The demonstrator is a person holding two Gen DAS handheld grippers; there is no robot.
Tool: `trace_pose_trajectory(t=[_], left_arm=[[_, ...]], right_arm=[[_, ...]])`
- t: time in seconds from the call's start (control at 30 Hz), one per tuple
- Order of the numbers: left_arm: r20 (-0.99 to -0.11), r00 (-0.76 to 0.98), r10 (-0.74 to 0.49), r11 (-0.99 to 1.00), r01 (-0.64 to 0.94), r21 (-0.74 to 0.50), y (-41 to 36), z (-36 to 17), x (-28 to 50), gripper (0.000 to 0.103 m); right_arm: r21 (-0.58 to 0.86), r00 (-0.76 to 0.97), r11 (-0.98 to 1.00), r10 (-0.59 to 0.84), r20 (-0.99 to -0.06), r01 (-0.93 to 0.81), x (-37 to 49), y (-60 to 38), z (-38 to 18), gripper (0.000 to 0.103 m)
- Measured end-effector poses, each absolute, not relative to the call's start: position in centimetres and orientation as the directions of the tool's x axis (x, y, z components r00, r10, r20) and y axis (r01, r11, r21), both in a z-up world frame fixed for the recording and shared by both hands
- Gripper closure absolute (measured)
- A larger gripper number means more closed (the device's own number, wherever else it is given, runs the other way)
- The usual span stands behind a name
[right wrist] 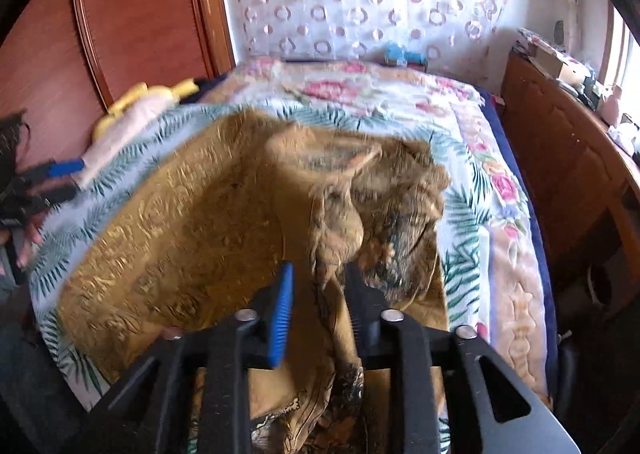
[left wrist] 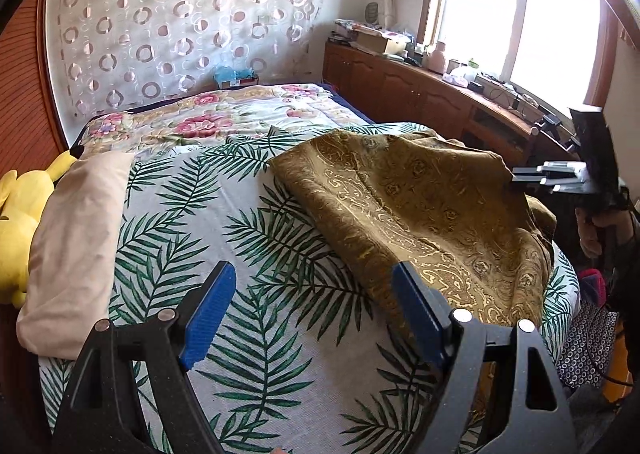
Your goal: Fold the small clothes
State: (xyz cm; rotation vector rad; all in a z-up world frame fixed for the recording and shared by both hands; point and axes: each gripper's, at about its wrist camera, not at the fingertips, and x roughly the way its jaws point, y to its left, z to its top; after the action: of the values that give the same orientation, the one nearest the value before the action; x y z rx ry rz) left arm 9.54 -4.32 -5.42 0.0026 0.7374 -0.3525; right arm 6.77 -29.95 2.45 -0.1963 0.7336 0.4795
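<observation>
Seemingly, from the left wrist view, the olive paisley garment (left wrist: 420, 213) could be dragged askew across the leaf-print sheet (left wrist: 248, 238), since the left gripper (left wrist: 312, 306) is held wide apart, touching nothing. From the right wrist view, a bunched fold is seen between the partly parted right gripper (right wrist: 320, 294); slippage is judged likely.

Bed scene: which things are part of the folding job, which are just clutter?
Job:
gold patterned cloth
left gripper
right gripper
leaf-print sheet

Clutter:
yellow plush toy
beige pillow
floral quilt
wooden cabinet
</observation>
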Motion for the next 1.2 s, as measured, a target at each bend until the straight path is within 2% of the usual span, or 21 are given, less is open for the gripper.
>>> trace_pose_trajectory(t=[0.07,0.17,0.27,0.4,0.67,0.77,0.83,0.9,1.03,1.2], left_arm=[[-0.660,0.683,-0.313,0.941,0.318,-0.117,-4.7,-5.4,9.8,0.021],[-0.662,0.681,-0.313,0.939,0.326,-0.109,-5.4,-5.2,10.6,0.021],[-0.667,0.676,-0.314,0.936,0.337,-0.099,-6.4,-5.2,11.4,0.021],[-0.691,0.652,-0.310,0.932,0.352,-0.086,-7.6,-6.1,12.6,0.021],[-0.750,0.591,-0.296,0.931,0.355,-0.088,-8.8,-9.0,14.3,0.021],[-0.759,0.579,-0.298,0.931,0.351,-0.098,-8.8,-9.4,14.4,0.021],[-0.766,0.568,-0.300,0.931,0.348,-0.106,-8.9,-9.8,14.5,0.021],[-0.775,0.556,-0.301,0.931,0.347,-0.112,-9.0,-10.3,14.5,0.021],[-0.773,0.551,-0.315,0.929,0.347,-0.131,-8.9,-10.7,14.4,0.021],[-0.770,0.564,-0.298,0.926,0.366,-0.091,-9.7,-11.0,14.1,0.015]], right_arm=[[0.012,0.670,0.887,0.358,-0.650,-0.462,6.5,-32.2,3.6,0.058],[0.023,0.711,0.908,0.342,-0.615,-0.417,7.9,-33.2,5.1,0.057],[0.035,0.712,0.917,0.331,-0.620,-0.396,10.3,-33.1,5.5,0.057],[0.042,0.681,0.918,0.322,-0.658,-0.394,14.2,-30.3,4.3,0.057],[0.116,0.517,0.922,0.307,-0.799,-0.369,22.3,-27.6,-0.7,0.057],[0.141,0.505,0.914,0.332,-0.797,-0.380,23.5,-27.5,-0.3,0.057],[0.156,0.491,0.900,0.359,-0.794,-0.406,23.4,-27.4,0.0,0.076],[0.126,0.497,0.889,0.359,-0.790,-0.441,22.6,-27.0,0.0,0.099],[0.039,0.589,0.875,0.358,-0.724,-0.483,20.6,-27.2,2.0,0.100],[-0.061,0.755,0.923,0.271,-0.597,-0.380,20.2,-28.9,5.5,0.101]])
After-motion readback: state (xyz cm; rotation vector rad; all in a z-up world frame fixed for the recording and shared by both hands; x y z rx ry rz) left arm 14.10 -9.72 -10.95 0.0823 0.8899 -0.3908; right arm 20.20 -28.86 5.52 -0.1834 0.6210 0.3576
